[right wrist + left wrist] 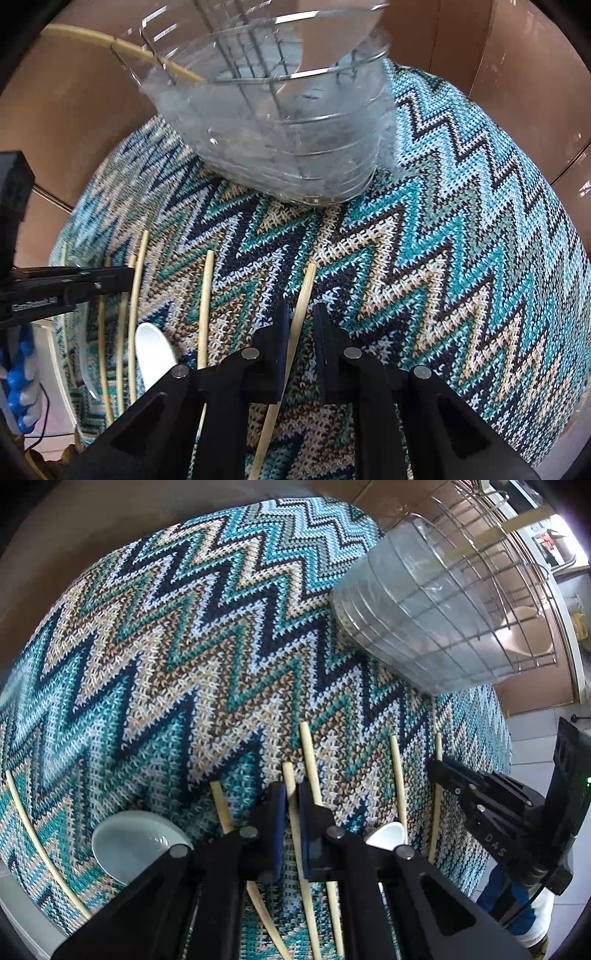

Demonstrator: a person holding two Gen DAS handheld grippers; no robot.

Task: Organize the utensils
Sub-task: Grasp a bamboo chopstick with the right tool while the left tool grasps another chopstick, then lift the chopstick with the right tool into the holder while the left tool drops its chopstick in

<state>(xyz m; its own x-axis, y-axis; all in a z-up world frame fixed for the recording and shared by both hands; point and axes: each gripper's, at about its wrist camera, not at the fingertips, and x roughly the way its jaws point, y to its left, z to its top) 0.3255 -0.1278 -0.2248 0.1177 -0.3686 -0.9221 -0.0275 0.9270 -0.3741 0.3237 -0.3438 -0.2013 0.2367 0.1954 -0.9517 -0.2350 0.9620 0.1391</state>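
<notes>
Bamboo chopsticks, pale and slender, lie scattered on a zigzag-knit cloth (207,635) in teal, navy and beige covering the desk. Left tongs (291,805): narrowly parted, straddling one chopstick (295,812), contact unclear. Right tongs (301,325): narrowly parted astride another chopstick (301,295), grip likewise undeterminable. White ceramic bowl (129,838), partly hidden by the tongs' frame. White spoon (153,354), lower end cut off. Clear plastic tub in a wire rack (280,122), contents blurred.
</notes>
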